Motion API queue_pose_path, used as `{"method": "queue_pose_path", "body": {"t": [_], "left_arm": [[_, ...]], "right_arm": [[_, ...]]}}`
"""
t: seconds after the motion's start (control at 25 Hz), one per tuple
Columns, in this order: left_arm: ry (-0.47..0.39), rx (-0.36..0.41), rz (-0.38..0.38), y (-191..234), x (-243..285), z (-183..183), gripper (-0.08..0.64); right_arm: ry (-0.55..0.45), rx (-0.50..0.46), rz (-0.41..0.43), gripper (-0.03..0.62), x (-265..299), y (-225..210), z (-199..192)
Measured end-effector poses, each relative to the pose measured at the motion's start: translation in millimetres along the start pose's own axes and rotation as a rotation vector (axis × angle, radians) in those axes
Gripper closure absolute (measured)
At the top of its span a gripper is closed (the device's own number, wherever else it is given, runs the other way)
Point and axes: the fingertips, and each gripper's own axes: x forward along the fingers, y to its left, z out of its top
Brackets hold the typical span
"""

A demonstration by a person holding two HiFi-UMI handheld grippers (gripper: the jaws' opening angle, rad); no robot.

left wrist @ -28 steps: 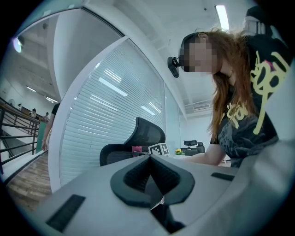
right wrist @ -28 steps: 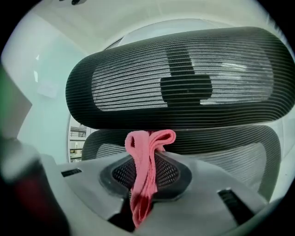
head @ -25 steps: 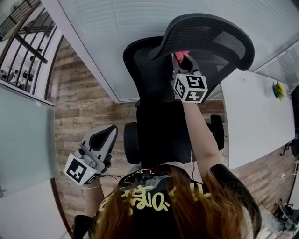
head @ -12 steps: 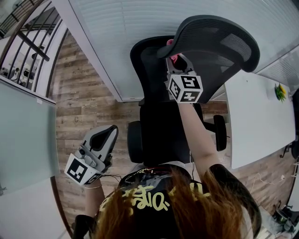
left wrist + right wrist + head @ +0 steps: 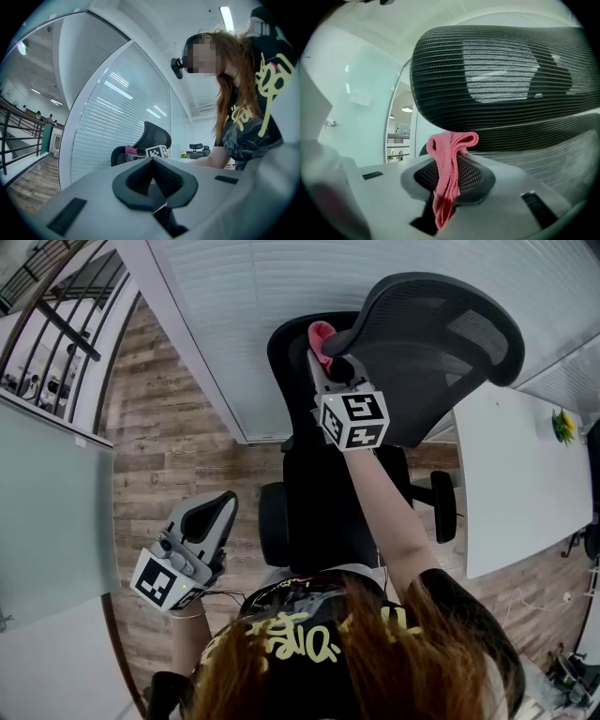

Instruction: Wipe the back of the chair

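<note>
A black mesh office chair stands before me, its headrest above the backrest. My right gripper is shut on a pink cloth, pressed at the headrest's left end where it meets the backrest. In the right gripper view the pink cloth hangs folded between the jaws, just below the mesh headrest. My left gripper hangs low at my left side, shut with nothing in it. The left gripper view looks across at the chair and the cloth.
A white desk stands right of the chair, with a small yellow-green thing on it. A white blind-covered glass wall runs behind the chair. The floor is wood plank. The chair's armrests flank the seat.
My right gripper has slid left along the underside of the headrest with the pink cloth, from near its middle to its left end. The left gripper has stayed in place.
</note>
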Motion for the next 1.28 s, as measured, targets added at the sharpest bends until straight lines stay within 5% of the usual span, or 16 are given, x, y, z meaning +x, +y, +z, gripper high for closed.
{"method": "queue_pose_path", "body": {"t": [0.64, 1.0, 1.28], "left_arm": [[0.0, -0.002, 0.031, 3, -12, -1, 0.568], [0.011, 0.002, 0.027, 3, -15, -1, 0.568], [0.013, 0.009, -0.023, -12, 8, -1, 0.568]], "right_arm": [[-0.007, 0.015, 0.086, 0.525, 16, 52, -5], [0.024, 0.018, 0.215, 0.525, 6, 92, -9], [0.003, 0.055, 0.213, 0.525, -36, 70, -2]]}}
